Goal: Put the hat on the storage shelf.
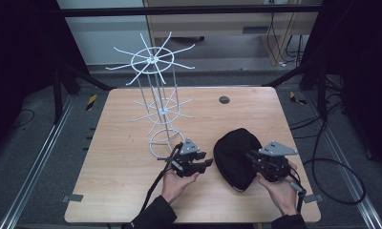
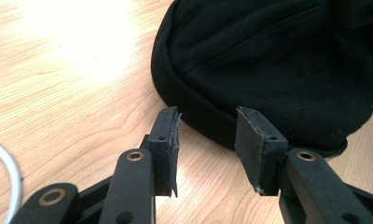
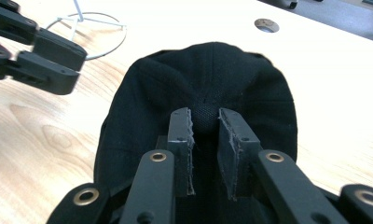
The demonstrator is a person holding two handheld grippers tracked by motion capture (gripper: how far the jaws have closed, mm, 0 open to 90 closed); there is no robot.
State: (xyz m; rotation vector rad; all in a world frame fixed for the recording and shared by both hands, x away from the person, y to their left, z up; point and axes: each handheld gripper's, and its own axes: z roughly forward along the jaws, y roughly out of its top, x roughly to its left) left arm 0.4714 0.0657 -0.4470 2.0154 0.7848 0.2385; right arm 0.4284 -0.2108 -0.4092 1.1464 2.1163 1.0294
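Black cap (image 1: 234,155) lying on table (image 1: 132,191), right of wire rack (image 1: 155,95). Right gripper (image 3: 204,116) pinching a fold at cap's crown; left gripper (image 2: 205,135) spread apart beside its near-left rim. Grasp under way, probably; next calls for lifting toward a rack prong

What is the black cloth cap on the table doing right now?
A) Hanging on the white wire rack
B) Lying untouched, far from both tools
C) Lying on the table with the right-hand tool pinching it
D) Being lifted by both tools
C: the black cap lies on the table, and the right gripper pinches a fold of its cloth, while the left gripper is open just short of its edge.
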